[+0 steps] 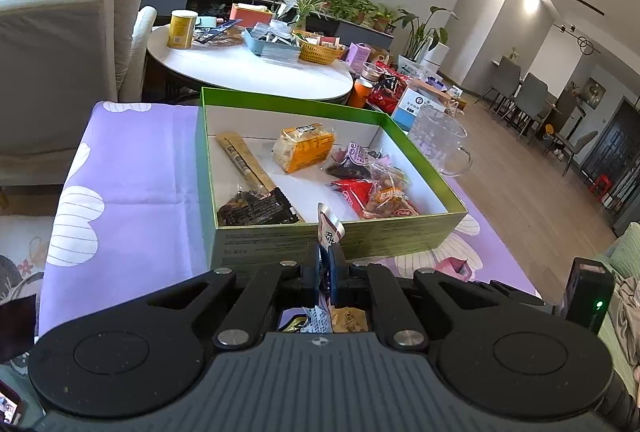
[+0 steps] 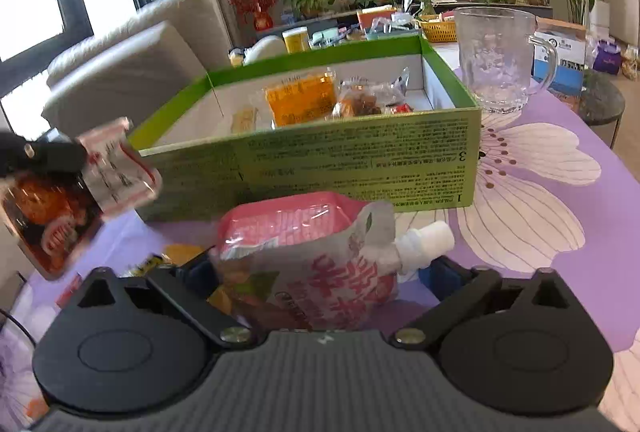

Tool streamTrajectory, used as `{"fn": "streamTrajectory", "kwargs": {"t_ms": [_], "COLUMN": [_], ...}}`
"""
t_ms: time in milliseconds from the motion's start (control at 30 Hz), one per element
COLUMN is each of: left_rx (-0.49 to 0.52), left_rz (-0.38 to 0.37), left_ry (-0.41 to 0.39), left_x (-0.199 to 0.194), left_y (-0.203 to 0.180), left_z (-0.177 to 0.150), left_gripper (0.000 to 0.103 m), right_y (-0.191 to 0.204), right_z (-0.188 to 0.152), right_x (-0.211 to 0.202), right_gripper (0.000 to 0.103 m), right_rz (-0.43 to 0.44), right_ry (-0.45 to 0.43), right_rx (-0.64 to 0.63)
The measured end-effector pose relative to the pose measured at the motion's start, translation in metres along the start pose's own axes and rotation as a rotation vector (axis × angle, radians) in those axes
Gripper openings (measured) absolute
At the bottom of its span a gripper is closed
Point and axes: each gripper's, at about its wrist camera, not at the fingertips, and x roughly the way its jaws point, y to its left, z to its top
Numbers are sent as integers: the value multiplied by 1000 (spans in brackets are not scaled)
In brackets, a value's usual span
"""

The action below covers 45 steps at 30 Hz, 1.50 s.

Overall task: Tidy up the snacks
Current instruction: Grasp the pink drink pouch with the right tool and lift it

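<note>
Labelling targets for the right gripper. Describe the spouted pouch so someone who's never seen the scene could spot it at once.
Start at the green box on the purple floral cloth. Just in front of its printed side wall, between the right gripper's fingers, is the pouch: pink and white with large red characters. Its white screw spout at the upper right corner sets it apart from the flat wrapped snacks nearby.

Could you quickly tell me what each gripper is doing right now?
Left gripper: shut on a flat red-and-white snack packet.
Right gripper: closed around a pink-and-white spouted drink pouch.
</note>
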Motion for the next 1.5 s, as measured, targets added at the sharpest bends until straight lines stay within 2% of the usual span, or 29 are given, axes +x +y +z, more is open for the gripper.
{"fn": "streamTrajectory", "kwargs": {"t_ms": [100, 200, 333, 400, 467, 600, 867, 933, 1133, 1300, 1500], "left_rx": [-1, -3, 0, 0, 1, -14, -19, -25, -31, -40, -49], "left_rz": [4, 3, 1, 0, 3, 14, 19, 20, 29, 39, 40], "left_ry": [-8, -13, -14, -11, -10, -7, -2, 0, -1, -1, 3], "left_x": [-2, -3, -1, -1, -1, 0, 1, 1, -1, -1, 1], "left_y": [0, 0, -2, -3, -2, 2, 6, 7, 10, 15, 18], "left_z": [1, 2, 2, 2, 1, 0, -1, -1, -2, -3, -4], "left_gripper": [4, 4, 4, 4, 4, 4, 5, 5, 5, 5, 5], "right_y": [-1, 4, 7, 12, 15, 9, 24, 28, 33, 34, 45], "right_z": [-1, 1, 9, 12, 12, 6, -10, -14, -10, -2, -4], "right_x": [-7, -18, -36, -38, -33, -29, -13, -10, 4, 19, 17], "right_gripper": [53, 52, 52, 52, 53, 53, 53, 53, 53, 53, 53], "right_rz": [11, -2, 29, 8, -8, 34, 89, 99, 158, 196, 148], "right_ry": [-18, -70, -144, -171, -134, -97, 22, 24, 38, 66, 58], "right_rx": [19, -25, -53, -107, -169, -170, -317, -330, -287, -204, -197]}}
